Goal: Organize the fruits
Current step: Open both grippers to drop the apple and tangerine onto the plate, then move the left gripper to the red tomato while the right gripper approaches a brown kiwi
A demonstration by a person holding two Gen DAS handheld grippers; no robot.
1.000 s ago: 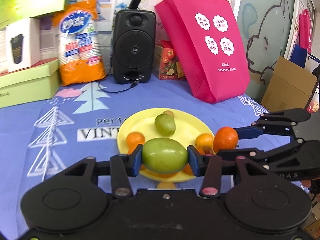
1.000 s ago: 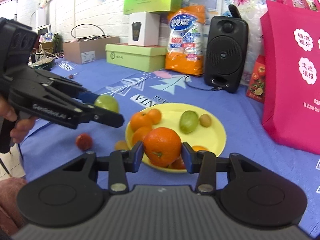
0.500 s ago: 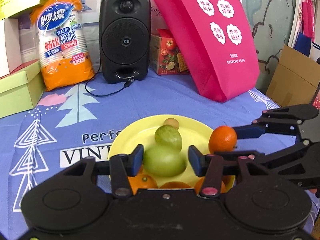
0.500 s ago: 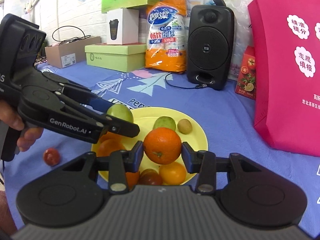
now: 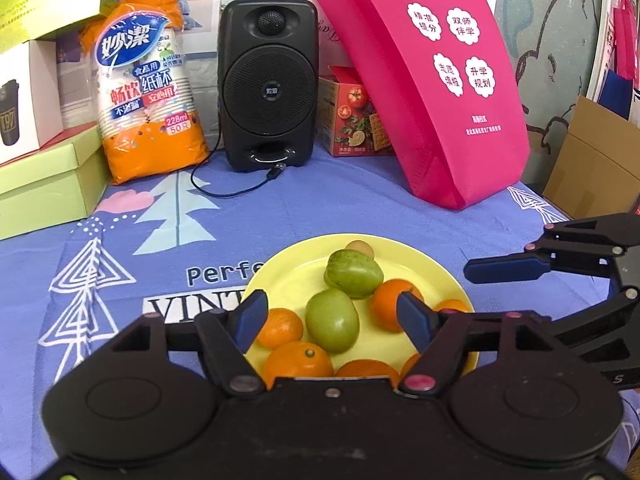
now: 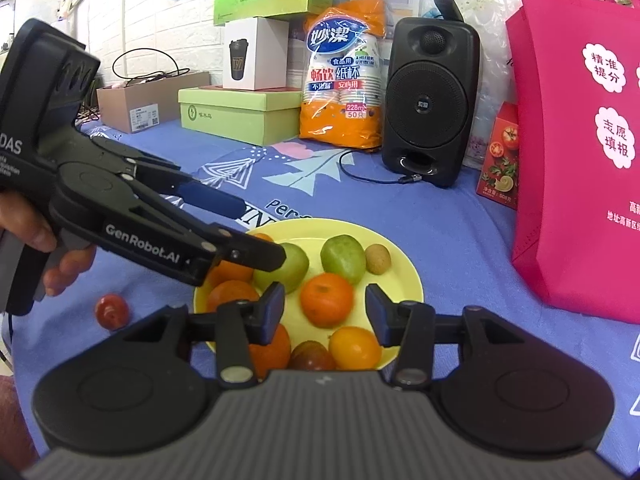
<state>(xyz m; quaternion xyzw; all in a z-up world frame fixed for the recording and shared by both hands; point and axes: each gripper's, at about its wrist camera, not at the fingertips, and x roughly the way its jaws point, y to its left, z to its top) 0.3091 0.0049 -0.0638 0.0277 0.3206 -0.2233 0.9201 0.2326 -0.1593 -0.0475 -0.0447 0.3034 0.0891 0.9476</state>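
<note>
I have my left gripper (image 5: 334,316) spread wide above the near side of the plate (image 5: 420,268), gripping nothing; a green fruit (image 5: 332,320) lies on the plate right between its fingers, with a second green one (image 5: 352,274) just behind it. My right gripper (image 6: 325,312) is spread too and empty, an orange (image 6: 327,300) resting on the plate below its gap; more oranges crowd the plate's near edge; a small red fruit (image 6: 112,311) lies on the cloth (image 5: 320,204) left of the plate, apart from it.
</note>
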